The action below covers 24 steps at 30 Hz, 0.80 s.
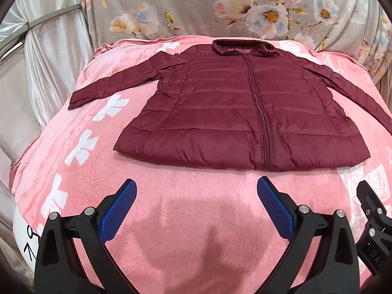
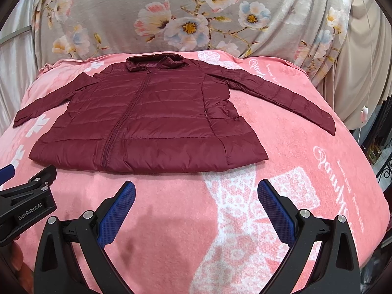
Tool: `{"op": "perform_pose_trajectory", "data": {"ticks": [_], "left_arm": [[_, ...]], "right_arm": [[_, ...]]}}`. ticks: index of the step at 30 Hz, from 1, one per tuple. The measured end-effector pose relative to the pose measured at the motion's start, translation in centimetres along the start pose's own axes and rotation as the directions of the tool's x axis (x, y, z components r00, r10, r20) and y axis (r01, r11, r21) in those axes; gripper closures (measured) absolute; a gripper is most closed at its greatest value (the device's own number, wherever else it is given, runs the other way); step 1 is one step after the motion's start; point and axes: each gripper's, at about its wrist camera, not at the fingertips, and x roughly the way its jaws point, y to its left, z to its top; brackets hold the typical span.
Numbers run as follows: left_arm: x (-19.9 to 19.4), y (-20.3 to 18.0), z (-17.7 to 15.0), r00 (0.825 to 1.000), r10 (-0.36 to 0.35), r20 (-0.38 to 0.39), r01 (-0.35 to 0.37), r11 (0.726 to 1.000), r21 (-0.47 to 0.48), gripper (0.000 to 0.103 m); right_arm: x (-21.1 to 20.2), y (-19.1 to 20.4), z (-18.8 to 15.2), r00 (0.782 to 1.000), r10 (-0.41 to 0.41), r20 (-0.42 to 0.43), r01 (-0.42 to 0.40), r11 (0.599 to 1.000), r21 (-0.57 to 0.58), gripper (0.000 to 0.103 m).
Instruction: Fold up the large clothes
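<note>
A pink blanket [image 1: 196,220] with white flower shapes covers a raised surface, backed by a grey floral cloth [image 1: 196,2] and pale satin drapery [image 1: 54,56] at the left. In the left wrist view, a maroon quilted jacket [image 1: 235,112] lies flat on the blanket, zipped, front up, collar toward the floral cloth and hem toward the camera, both sleeves spread outward. The left gripper [image 1: 197,205] hovers above bare blanket just short of the hem, its blue-padded fingers [image 1: 117,213] spread wide with nothing between them. Part of the right gripper's black frame shows at the lower right edge. In the right wrist view, the same jacket [image 2: 147,122] sits left of centre, its right-hand sleeve [image 2: 281,93] stretched toward the blanket's edge, where white script is printed. The right gripper [image 2: 196,208] likewise stands apart from the hem, fingers [image 2: 276,213] wide and empty, over a white lace-like print. The left gripper's black body, lettered "GenRobot.AI", enters at the left edge.
</note>
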Motion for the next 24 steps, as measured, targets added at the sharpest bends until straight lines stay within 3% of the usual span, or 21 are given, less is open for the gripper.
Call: {"op": "perform_pose_trajectory", "data": {"ticks": [24], "left_arm": [[-0.12, -0.07, 0.13, 1.0, 0.003, 0.0, -0.003, 1.0, 0.002, 0.007]], "right_arm": [[0.11, 0.12, 0.0, 1.0, -0.002, -0.001, 0.002, 1.0, -0.001, 0.005]]}}
